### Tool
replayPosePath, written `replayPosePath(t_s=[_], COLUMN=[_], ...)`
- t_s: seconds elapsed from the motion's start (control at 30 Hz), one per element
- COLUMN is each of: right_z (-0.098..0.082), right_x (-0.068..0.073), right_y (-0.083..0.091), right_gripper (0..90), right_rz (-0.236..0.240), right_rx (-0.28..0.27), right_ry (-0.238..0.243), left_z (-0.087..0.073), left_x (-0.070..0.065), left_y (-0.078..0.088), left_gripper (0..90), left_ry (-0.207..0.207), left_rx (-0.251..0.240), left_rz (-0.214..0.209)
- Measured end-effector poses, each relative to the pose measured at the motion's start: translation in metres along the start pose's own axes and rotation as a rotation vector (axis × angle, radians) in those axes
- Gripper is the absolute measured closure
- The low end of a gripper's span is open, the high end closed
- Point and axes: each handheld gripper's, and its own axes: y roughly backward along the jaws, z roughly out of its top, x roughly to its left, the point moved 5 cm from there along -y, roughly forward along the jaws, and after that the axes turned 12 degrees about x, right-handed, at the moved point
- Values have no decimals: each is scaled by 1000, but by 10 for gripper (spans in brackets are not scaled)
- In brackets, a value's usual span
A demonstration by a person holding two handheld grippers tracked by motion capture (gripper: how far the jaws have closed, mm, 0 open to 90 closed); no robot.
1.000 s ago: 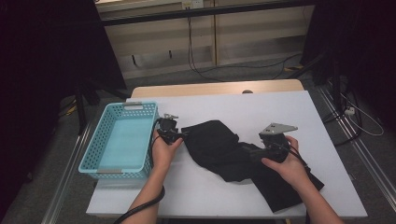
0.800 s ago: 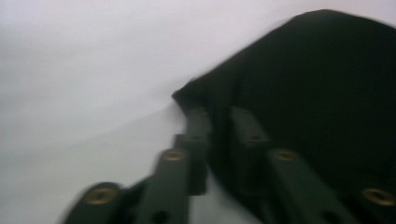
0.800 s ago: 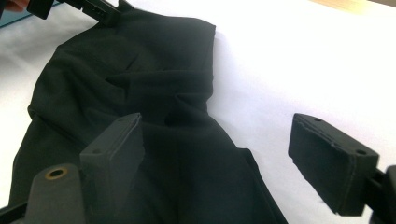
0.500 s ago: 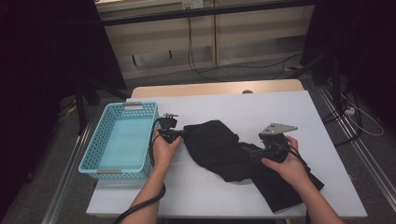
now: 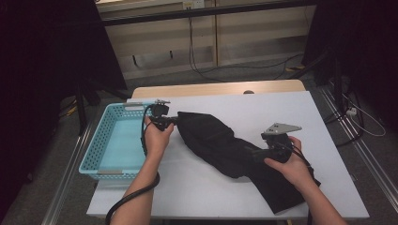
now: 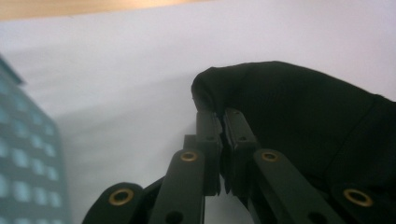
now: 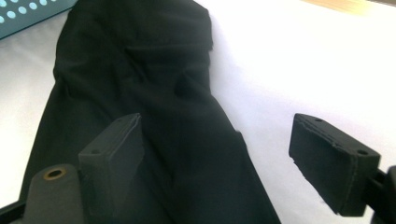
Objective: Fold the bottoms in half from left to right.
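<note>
In the left gripper view, the left gripper (image 6: 218,122) rises from the bottom centre of the frame with its two black jaws drawn almost together, pinching a folded edge of a black cloth (image 6: 299,112). The jaws have just been closing, and the cloth is between them. The cloth bulges above and to the right of the tips and runs off the right edge of the frame. A blurred turquoise basket (image 6: 23,177) fills the lower left corner, too soft to make out beyond its grid of holes.

In the right gripper view, the right gripper (image 7: 215,158) has its jaws spread wide. The left pad sits over the cloth (image 7: 140,70), while the right pad hangs over the bare white table (image 7: 303,60). Whether the left pad touches the fabric cannot be told. The cloth stretches from the top of the frame down to the bottom edge.

In the high view, the cloth (image 5: 225,145) lies diagonally across the table (image 5: 281,108), from the centre down to the lower right, where its end is partly covered by the person's right hand (image 5: 291,164). The left hand (image 5: 157,136) comes up from the bottom centre, holding its gripper at the cloth's upper left end, just beside the basket (image 5: 117,140) at the left of the table. Both grippers' tips are hard to make out here against the dark fabric.
</note>
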Motion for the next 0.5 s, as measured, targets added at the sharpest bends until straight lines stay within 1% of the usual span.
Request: replayPosePath(t_s=[0.07,0.13,0.23,0.3,0.43,0.47,0.5], right_z=[0,-1,-1,-2,-5,-5,-7], right_x=[-1,-3,-5,-7,-10,-11,-12], right_y=[1,2,2,2,3,3,4], right_gripper=[167,165,164,164,164,164,164], right_rz=[-1,-2,-3,-6,-14,-15,-18], right_rx=[-2,-2,0,2,11,12,17], right_ry=[-1,-7,-14,-15,-26,-26,-33], left_z=[2,5,7,7,6,6,5], left_x=[8,14,17,15,8,6,4], left_y=[4,7,8,6,2,1,1], left_gripper=[864,864,864,863,853,845,813], left_ry=[8,33,43,33,31,36,36], left_rx=[-6,-13,-20,-15,-17,-18,-19], left_rz=[18,12,12,12,-12,-19,-16])
